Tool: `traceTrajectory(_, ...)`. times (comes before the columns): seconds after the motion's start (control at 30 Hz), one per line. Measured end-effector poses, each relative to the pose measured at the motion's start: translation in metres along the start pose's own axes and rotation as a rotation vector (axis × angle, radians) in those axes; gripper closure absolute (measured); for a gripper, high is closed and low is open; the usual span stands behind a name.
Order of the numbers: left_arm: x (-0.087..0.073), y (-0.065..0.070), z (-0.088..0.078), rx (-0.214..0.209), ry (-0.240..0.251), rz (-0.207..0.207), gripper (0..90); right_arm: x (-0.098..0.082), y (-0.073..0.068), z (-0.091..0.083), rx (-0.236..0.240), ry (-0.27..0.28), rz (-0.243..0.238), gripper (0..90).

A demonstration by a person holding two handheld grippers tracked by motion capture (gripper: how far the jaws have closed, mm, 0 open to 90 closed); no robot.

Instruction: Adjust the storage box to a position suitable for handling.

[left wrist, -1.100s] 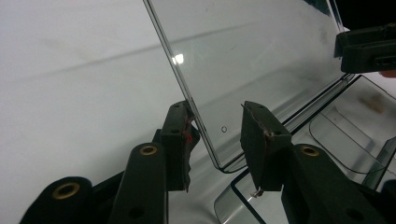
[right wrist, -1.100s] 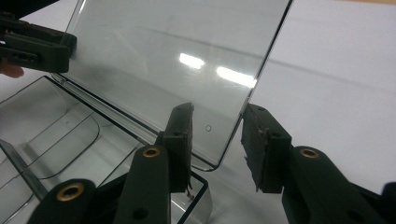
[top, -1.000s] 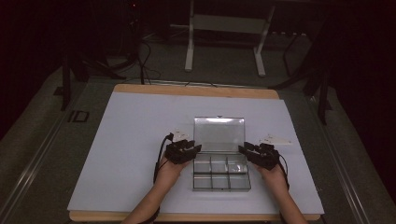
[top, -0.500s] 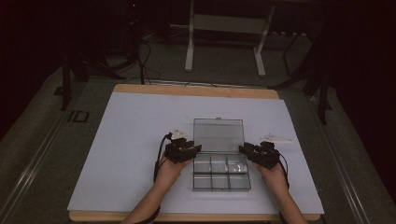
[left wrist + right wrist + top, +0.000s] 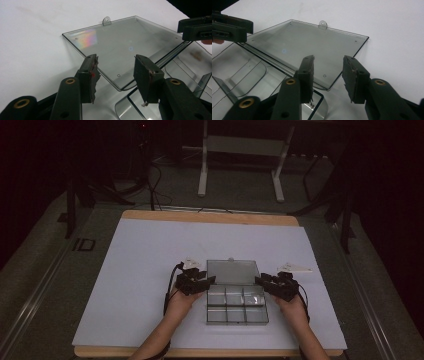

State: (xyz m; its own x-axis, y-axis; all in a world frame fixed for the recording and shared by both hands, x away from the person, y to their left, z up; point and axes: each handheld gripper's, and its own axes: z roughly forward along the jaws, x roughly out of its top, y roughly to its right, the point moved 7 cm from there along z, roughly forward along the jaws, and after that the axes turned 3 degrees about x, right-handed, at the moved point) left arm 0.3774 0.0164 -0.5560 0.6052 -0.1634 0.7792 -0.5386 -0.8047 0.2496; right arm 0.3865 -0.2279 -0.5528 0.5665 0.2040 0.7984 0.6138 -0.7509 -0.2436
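A clear plastic compartment box (image 5: pixel 237 306) lies on the white table near the front, its lid (image 5: pixel 232 271) folded back flat on the far side. The lid (image 5: pixel 120 47) has a small hanging tab (image 5: pixel 106 20). My left gripper (image 5: pixel 199 281) is at the box's left rear corner, open, its jaws astride the lid's near corner (image 5: pixel 115 75) without closing on it. My right gripper (image 5: pixel 267 282) is at the right rear corner, open, jaws over the lid's corner (image 5: pixel 328 75). The lid (image 5: pixel 307 47) lies flat. Compartments look empty.
Two small white pieces lie on the table, one behind the left gripper (image 5: pixel 191 264) and one to the right of the box (image 5: pixel 295 268). The white sheet (image 5: pixel 150 250) covers a wooden-edged table (image 5: pixel 210 216). Metal stand legs (image 5: pixel 202 170) and cables sit on the dark floor beyond.
The lid has swung from raised to lying flat behind the box. Both grippers stay at the box's rear corners, hardly moved.
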Motion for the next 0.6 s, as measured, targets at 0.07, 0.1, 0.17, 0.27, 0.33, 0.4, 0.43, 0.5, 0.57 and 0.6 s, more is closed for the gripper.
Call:
traceTrajectory(0.07, 0.001, 0.001, -0.003, -0.005, 0.003, 0.011, 54.2, 0.001, -0.001, 0.0, 0.001, -0.002, -0.007, 59.4)
traceTrajectory(0.1, 0.001, 0.002, -0.004, -0.005, 0.002, 0.016, 54.1, 0.001, -0.001, 0.0, 0.002, -0.005, -0.011, 58.9)
traceTrajectory(0.17, 0.002, 0.003, -0.007, -0.008, 0.004, 0.023, 52.7, 0.002, -0.002, -0.001, 0.001, -0.005, -0.016, 58.2)
traceTrajectory(0.27, 0.003, 0.005, -0.011, -0.004, 0.012, 0.042, 52.6, 0.003, -0.003, -0.004, 0.0, -0.01, -0.032, 56.6)
traceTrajectory(0.33, 0.004, 0.007, -0.014, 0.005, 0.015, 0.058, 52.7, 0.004, -0.003, -0.005, 0.0, -0.011, -0.04, 55.1)
traceTrajectory(0.4, 0.005, 0.009, -0.016, 0.002, 0.021, 0.069, 52.7, 0.005, -0.004, -0.007, 0.003, -0.012, -0.047, 52.5)
traceTrajectory(0.43, 0.005, 0.01, -0.017, 0.004, 0.022, 0.078, 52.6, 0.005, -0.004, -0.008, 0.004, -0.012, -0.048, 51.1)
traceTrajectory(0.5, 0.006, 0.013, -0.019, 0.001, 0.025, 0.093, 52.6, 0.005, -0.004, -0.01, 0.008, -0.011, -0.056, 48.0)
traceTrajectory(0.57, 0.006, 0.015, -0.021, 0.007, 0.027, 0.11, 50.5, 0.005, -0.004, -0.013, 0.006, -0.011, -0.069, 44.9)
traceTrajectory(0.6, 0.006, 0.016, -0.022, 0.005, 0.028, 0.118, 50.2, 0.005, -0.003, -0.015, 0.006, -0.008, -0.072, 43.2)
